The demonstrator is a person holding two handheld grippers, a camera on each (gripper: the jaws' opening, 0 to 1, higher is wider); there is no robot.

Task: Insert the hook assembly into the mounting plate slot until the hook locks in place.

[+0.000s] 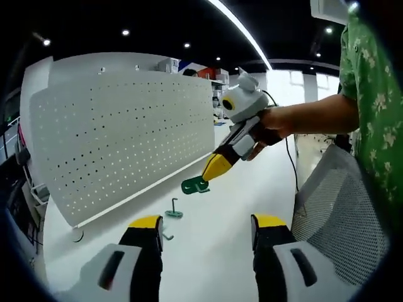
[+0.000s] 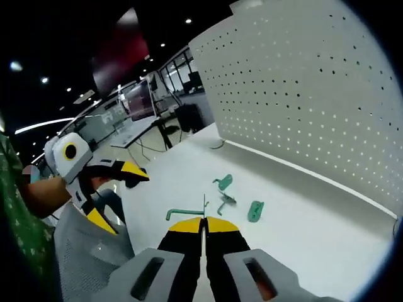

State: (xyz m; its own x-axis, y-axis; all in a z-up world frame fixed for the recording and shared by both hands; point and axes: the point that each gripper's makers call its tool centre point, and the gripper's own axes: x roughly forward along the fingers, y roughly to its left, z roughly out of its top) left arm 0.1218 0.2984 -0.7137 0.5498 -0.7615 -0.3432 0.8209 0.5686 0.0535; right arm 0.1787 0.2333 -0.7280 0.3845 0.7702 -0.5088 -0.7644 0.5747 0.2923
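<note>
Looking along the left gripper (image 1: pixel 206 228), its yellow-tipped jaws stand spread apart over a white table (image 1: pixel 208 251) with nothing between them. Ahead, the right gripper (image 1: pixel 217 167) comes in from the right, held in a hand (image 1: pixel 272 129), its jaws pressed on a green hook (image 1: pixel 194 185) lifted clear of the table, just in front of the pegboard (image 1: pixel 123 138). That white board stands upright at the left, tilted in this view. Another green hook (image 1: pixel 174 209) stands on the table below the held one, and a small grey hook (image 1: pixel 167 236) lies just beside the left jaw. A grey mesh chair back (image 1: pixel 343 207) fills the right side, with a green patterned sleeve (image 1: pixel 371 94) above it. Ceiling lights run overhead.

In the right gripper view, the right gripper (image 2: pixel 204 224) has its jaws closed together, pinching a thin metal stem with the green hook (image 2: pixel 184 213) reaching left from the tips. Three more green hooks (image 2: pixel 223 182) (image 2: pixel 225 201) (image 2: pixel 255 211) lie loose on the table (image 2: pixel 302 233) beyond. The pegboard (image 2: pixel 315 88) rises at the right. The left gripper (image 2: pixel 107 195) shows at the left, jaws apart, above the chair (image 2: pixel 88 251). Desks and monitors stand farther back.
</note>
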